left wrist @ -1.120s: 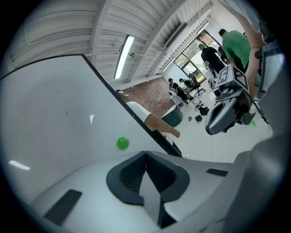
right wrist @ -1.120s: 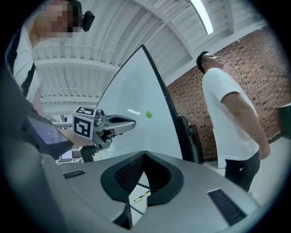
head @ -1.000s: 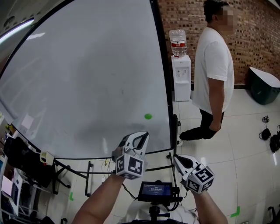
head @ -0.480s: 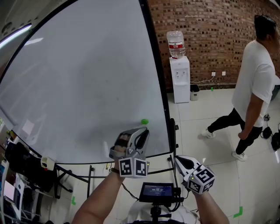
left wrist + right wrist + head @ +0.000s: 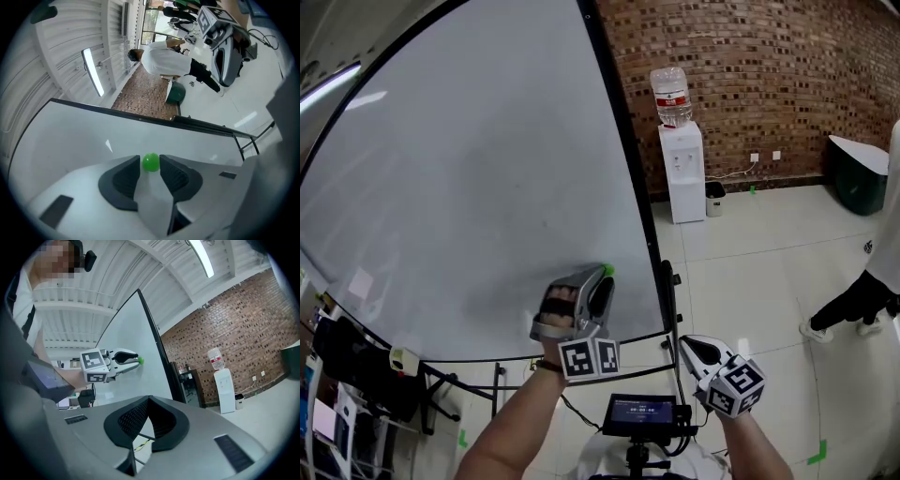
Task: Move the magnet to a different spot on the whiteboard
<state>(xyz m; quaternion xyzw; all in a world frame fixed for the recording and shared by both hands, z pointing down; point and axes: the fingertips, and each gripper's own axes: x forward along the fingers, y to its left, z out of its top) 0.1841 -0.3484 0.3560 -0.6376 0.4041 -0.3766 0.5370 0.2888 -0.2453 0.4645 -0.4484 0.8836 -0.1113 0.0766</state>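
Glossy green plastic magnet [image 5: 150, 162], smooth whiteboard [image 5: 469, 169], rough brick wall [image 5: 769, 84], glossy tiled floor [image 5: 750, 272]

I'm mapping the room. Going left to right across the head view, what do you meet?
magnet → water dispenser → bin

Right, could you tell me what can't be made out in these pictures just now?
Left gripper view: the magnet sits between the jaws of the left gripper, which have just been opening; whether the pads touch it is unclear.
Head view: the person is cut off by the right edge.
Right gripper view: the bottle has a label too small to read.
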